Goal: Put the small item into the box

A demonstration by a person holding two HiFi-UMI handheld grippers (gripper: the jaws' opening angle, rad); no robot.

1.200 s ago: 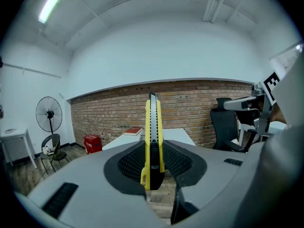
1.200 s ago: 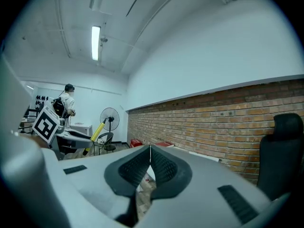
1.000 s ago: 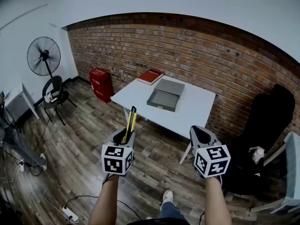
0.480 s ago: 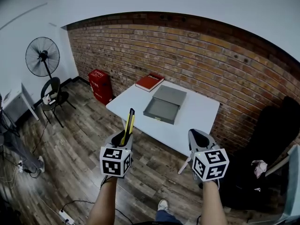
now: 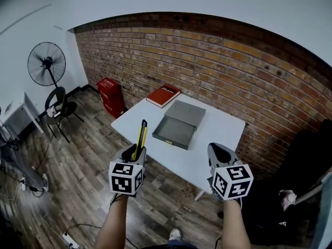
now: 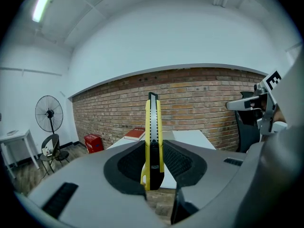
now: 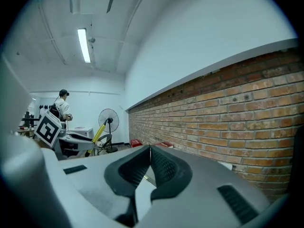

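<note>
Knife (image 5: 141,137), yellow and black, stands upright, clamped in my left claw (image 5: 134,153) (out over the floor, apart from the table). My right claw (image 5: 219,152) is pressed together on nothing. The grey box (image 5: 175,132) lies open on the white table (image 5: 220,131), near a red book (image 5: 163,95).

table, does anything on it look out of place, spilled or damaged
Nothing stands out. The grey box lies open on the white table, its lid flat just behind it, and the red book sits at the far corner. Nothing looks spilled or damaged.
</note>
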